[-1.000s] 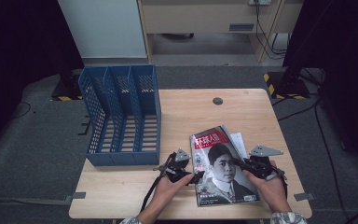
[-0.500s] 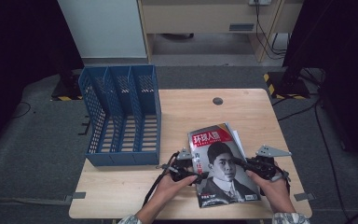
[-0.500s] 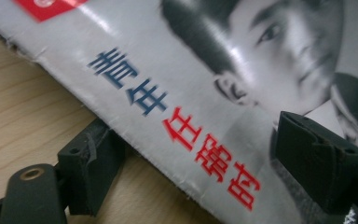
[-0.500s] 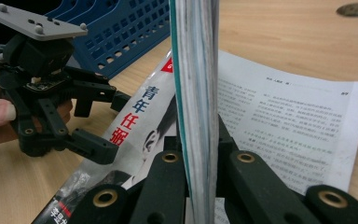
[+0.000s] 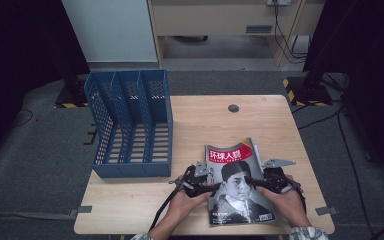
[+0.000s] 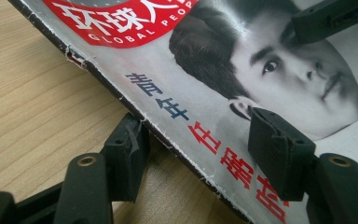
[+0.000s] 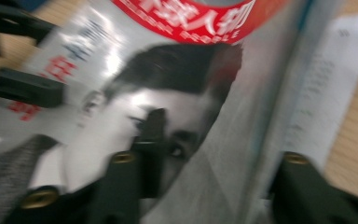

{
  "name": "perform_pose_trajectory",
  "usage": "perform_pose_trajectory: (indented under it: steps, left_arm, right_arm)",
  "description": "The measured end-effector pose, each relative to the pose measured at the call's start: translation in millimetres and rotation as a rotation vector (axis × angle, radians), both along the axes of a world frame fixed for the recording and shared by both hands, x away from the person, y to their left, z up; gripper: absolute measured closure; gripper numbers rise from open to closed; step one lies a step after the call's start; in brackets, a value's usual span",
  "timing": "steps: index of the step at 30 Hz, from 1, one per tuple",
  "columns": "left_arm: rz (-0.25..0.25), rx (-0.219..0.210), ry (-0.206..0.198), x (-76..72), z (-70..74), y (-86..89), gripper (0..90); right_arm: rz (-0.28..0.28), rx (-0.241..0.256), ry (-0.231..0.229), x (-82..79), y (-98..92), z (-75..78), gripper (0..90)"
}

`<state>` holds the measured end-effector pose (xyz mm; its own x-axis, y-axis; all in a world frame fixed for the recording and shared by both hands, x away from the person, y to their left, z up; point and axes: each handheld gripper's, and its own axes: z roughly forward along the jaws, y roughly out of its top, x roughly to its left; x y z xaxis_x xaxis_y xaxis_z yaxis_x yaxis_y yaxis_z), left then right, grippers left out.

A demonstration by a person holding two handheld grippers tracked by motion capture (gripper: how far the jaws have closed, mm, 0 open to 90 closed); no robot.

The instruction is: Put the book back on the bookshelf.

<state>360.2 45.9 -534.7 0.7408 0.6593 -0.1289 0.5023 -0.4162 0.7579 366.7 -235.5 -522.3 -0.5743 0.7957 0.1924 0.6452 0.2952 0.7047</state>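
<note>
Dark floor and cabling surround a pale wooden surface (image 5: 145,210), with a blue three-slot file rack (image 5: 130,127) at its left side. From the high view, a magazine (image 5: 236,182) lies at the near right, its long axis running near to far and slightly tilted, with the left gripper (image 5: 211,188) at its left edge and the right gripper (image 5: 250,180) reaching onto it from the right edge; both hands sit about equally close. In the left gripper view, the jaws stand fairly wide and straddle the worn spine edge of the magazine (image 6: 223,88), one jaw low on the wood beside and under the edge, the other above the cover. In the right gripper view, blurred, the magazine (image 7: 168,102) fills the space between the jaws, which look open and spread across the cover and the loose page edge; whether they pinch anything I cannot tell. The rack lies left and farther off, so I'd judge a lift there comes next.
</note>
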Motion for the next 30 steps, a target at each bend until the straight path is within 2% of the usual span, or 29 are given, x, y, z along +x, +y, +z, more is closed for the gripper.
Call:
perform_pose_trajectory:
  steps: [1, 2, 3, 4, 6, 7, 11, 14, 18, 20, 22, 23, 24, 29, 30]
  left_arm:
    - [0.000, 0.000, 0.000, 0.0, 0.0, 0.0, 38.1]
    - [-0.001, 0.000, 0.000, 0.0, 0.0, 0.0, 38.1]
    - [-0.002, 0.000, -0.001, 0.1, 0.0, 0.1, 38.3]
    - [-0.003, -0.001, 0.000, 0.3, 0.0, 0.3, 38.4]
    - [-0.003, -0.001, 0.001, 0.4, 0.1, 0.5, 39.1]
    - [-0.002, -0.002, 0.004, 0.8, 0.3, 0.8, 39.8]
    - [-0.005, 0.002, 0.037, 5.9, 3.6, 1.0, 42.4]
    - [-0.004, -0.016, 0.088, 14.3, 6.8, -1.4, 41.6]
    - [-0.007, -0.029, 0.107, 23.7, 8.4, -7.1, 41.1]
    - [-0.016, -0.017, 0.129, 33.0, 10.4, -15.6, 40.4]
    - [-0.021, -0.006, 0.128, 35.4, 11.6, -18.8, 41.7]
    - [-0.020, -0.002, 0.133, 36.4, 12.7, -21.3, 51.4]
    - [-0.021, 0.002, 0.142, 36.6, 13.7, -22.8, 54.3]
    - [-0.032, 0.019, 0.155, 35.0, 23.1, -26.2, 60.5]
    - [-0.037, 0.008, 0.160, 35.6, 26.0, -25.8, 62.3]
  right_arm:
    - [0.000, 0.000, 0.000, 0.0, 0.0, 0.0, 44.1]
    - [-0.016, -0.018, 0.002, 1.2, -1.6, -0.9, 38.4]
    - [-0.075, -0.037, -0.014, 2.5, -8.1, -0.9, 26.6]
    - [-0.107, -0.048, -0.025, 3.3, -11.6, -1.1, 22.8]
    - [-0.124, -0.051, -0.028, 3.7, -14.6, -1.6, 21.8]
    - [-0.136, -0.035, -0.012, 5.3, -16.2, -4.0, 21.3]
    - [-0.120, -0.041, -0.003, 9.1, -9.8, -6.9, 20.6]
    - [-0.121, -0.052, -0.012, 10.7, -8.6, -7.0, 24.3]
    - [-0.115, -0.047, -0.027, 11.4, -13.4, -7.5, 32.2]
    - [-0.109, -0.042, -0.034, 11.8, -14.9, -7.5, 39.2]
    - [-0.103, -0.043, -0.037, 11.8, -15.4, -7.6, 41.5]
    - [-0.093, -0.041, -0.040, 11.4, -16.0, -7.6, 46.0]
    - [-0.092, -0.041, -0.040, 11.2, -16.0, -7.6, 47.0]
    - [-0.087, -0.044, -0.040, 12.0, -16.9, -7.4, 49.9]
    - [-0.087, -0.047, -0.046, 12.3, -16.4, -7.7, 49.8]
